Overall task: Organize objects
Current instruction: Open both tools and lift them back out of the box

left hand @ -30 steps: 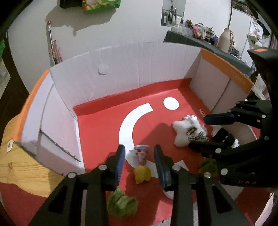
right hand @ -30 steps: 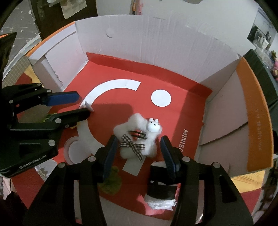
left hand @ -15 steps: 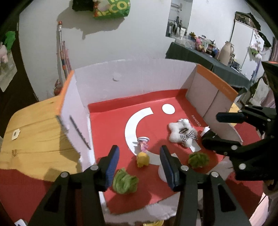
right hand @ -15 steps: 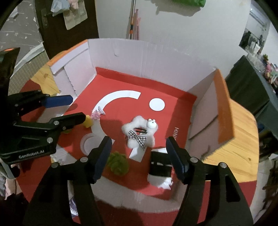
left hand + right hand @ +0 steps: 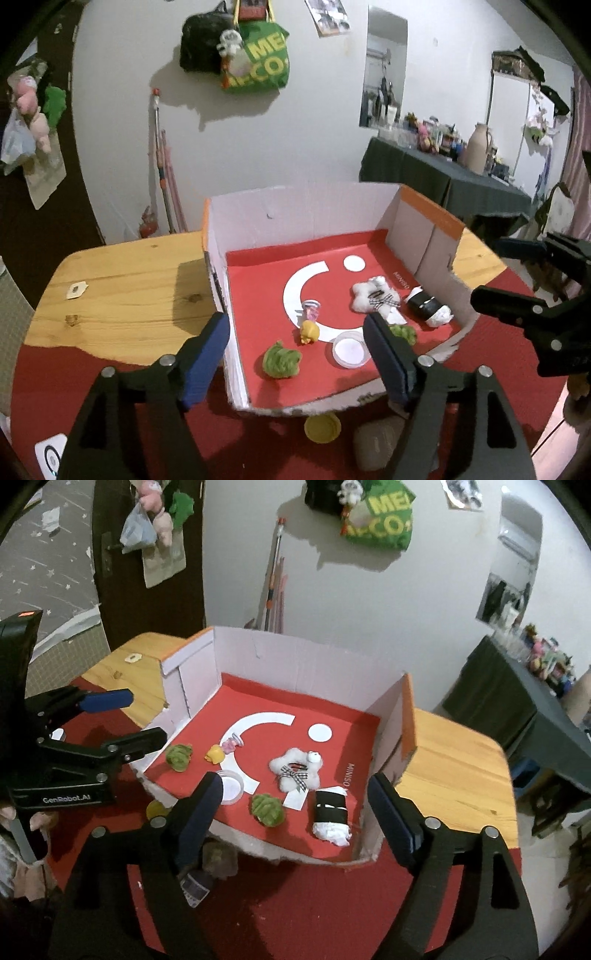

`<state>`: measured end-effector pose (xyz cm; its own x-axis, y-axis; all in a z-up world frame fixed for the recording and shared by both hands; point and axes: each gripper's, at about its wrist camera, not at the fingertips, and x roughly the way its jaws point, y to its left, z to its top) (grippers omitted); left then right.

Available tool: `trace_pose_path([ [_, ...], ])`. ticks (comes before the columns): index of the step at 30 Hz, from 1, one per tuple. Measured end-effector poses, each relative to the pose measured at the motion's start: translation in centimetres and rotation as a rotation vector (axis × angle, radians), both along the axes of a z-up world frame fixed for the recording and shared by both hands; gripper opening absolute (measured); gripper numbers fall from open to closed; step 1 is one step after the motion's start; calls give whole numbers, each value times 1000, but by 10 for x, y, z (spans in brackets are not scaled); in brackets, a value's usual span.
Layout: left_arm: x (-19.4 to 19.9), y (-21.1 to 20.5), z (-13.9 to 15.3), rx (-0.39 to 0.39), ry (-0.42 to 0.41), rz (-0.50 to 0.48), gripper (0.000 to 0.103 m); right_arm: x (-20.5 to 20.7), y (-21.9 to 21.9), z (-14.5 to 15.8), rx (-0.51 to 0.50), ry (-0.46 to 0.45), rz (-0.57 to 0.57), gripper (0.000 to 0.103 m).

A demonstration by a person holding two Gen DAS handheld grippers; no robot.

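Observation:
An open cardboard box with a red floor holds a white plush star with a checked bow. Beside it lie a black-and-white roll, two green fuzzy balls, a yellow toy, a pink figure and a clear round lid. My left gripper hangs above the box's near edge, jaws opening, holding nothing. My right gripper hovers over the near right corner, jaws also opening and empty.
The box stands on a wooden table partly covered by a red cloth. In front of the box lie a yellow cap and a beige lump. A dark-draped side table stands at the back right.
Both grippers have pulled back and up out of the box, and their jaws have spread wider. The toys lie where they were on the box floor.

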<state>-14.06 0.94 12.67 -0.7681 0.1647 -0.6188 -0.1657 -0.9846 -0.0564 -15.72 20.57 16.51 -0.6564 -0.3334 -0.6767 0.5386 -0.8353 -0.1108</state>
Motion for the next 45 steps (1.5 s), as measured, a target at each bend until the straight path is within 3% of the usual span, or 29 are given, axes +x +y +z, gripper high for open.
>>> trace_pose_path([
  [10,44,-1,12,14,83,26,87,41,17,9,-99,53,-13,88],
  [20,70,7,-2,14,89,37,92,75,25,-11,-92,148,-84,91],
  [45,93,8,-81,30,-29,86,95,81,40,-91,-171,8,-206,92],
])
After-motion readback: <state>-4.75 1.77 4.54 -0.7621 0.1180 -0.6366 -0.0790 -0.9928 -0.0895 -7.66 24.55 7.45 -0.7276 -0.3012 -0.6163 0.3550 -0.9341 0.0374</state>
